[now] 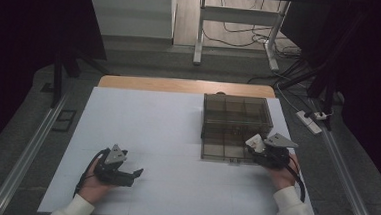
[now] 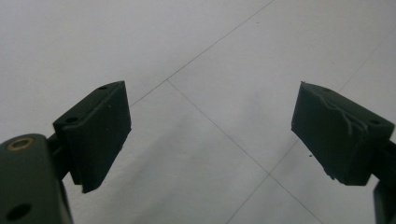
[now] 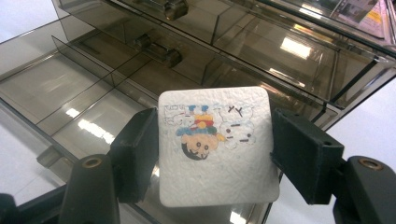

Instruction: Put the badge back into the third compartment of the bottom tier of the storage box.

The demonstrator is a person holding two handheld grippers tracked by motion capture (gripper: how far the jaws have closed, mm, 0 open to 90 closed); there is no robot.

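Observation:
My right gripper (image 3: 215, 149) is shut on a white square card (image 3: 217, 144) with a small cartoon drawing, its jaws pressing on the card's left and right edges. It holds the card just above the open lid half of a smoke-tinted plastic compartment box (image 3: 93, 84). From the high view, the box (image 1: 235, 120) stands at the table's right, and the right gripper (image 1: 257, 143) with the card (image 1: 254, 141) is at its near right corner. My left gripper (image 1: 135, 175) rests low at the front left, jaws wide open. Between them lies bare white tabletop (image 2: 210, 130).
The white table top (image 1: 157, 130) has a wooden strip at its far edge. Metal rails run along both sides. A power strip (image 1: 310, 121) and cables lie on the floor to the right, and a desk frame (image 1: 199, 33) stands beyond the table.

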